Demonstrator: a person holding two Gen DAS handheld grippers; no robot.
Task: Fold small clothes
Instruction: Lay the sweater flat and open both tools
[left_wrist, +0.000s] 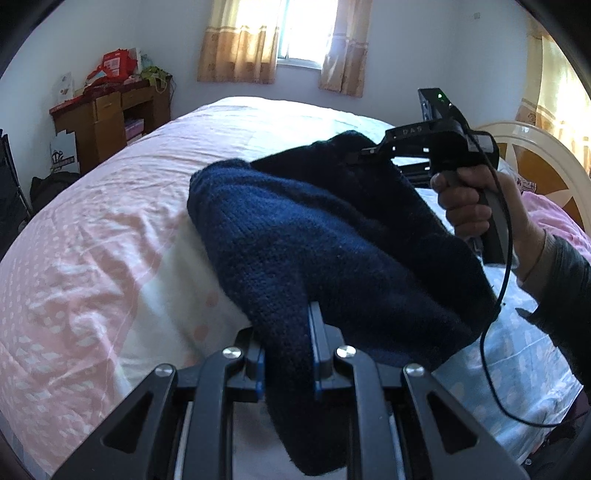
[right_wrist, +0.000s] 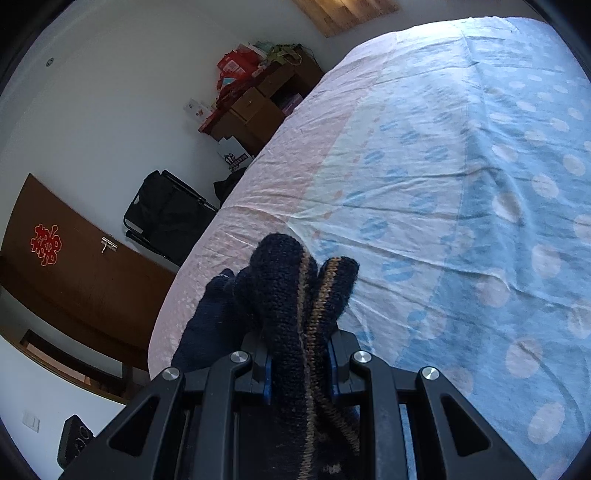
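While both grips hold, status:
left hand-held gripper (left_wrist: 286, 354): pinching a fold of the navy knit garment (left_wrist: 295, 236); cloth runs down between its blue-padded fingers
right hand-held gripper (right_wrist: 300, 363): clamped on a bunched edge with tan stripes; held by a hand (left_wrist: 476, 206)
garment: slung between both grippers, lifted over the bed (left_wrist: 92, 236)
bed sheet: pink and blue, dotted
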